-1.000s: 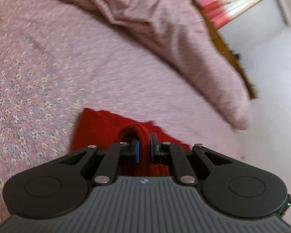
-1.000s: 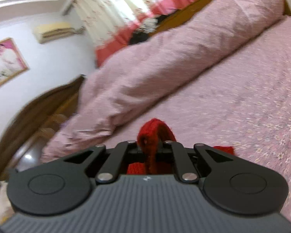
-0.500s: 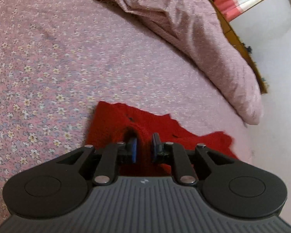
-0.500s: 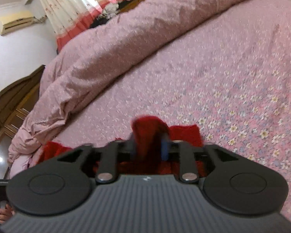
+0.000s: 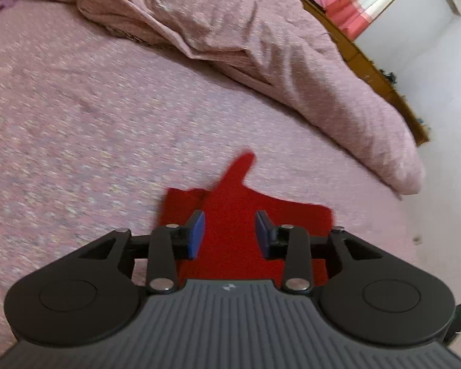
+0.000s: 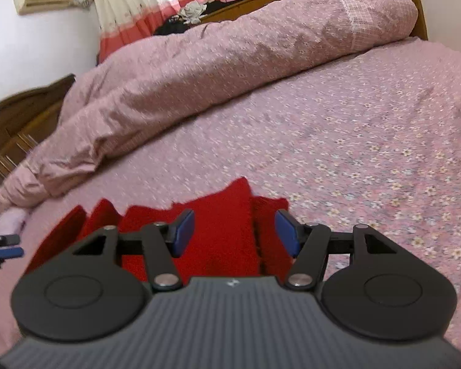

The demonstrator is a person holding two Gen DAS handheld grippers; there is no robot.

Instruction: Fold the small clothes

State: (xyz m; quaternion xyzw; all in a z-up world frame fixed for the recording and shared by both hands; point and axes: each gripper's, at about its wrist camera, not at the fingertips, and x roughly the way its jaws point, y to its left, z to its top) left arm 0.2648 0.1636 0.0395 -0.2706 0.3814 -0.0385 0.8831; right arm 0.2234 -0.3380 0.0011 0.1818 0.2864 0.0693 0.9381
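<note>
Red knit garment [image 5: 230,215] flat on bedspread [image 5: 76,123], directly under both grippers
Left gripper [image 5: 230,233] and right gripper [image 6: 235,235] spread apart, gripping nothing; long axis probably crosswise

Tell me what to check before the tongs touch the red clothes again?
1. Left tongs open: ok, the blue pads stand apart with nothing pinched.
2. Right tongs open: ok, also spread wide and holding nothing.
3. Red garment resting on the bed: ok, it lies on the flowered sheet.
4. Garment lying smooth: not ok, a strip pokes out and the edges look bumpy.
5. Rolled quilt out of the way: ok, it lies apart from the garment.
6. Fold finished: cannot tell, the tongs' bodies hide the near part.
</note>
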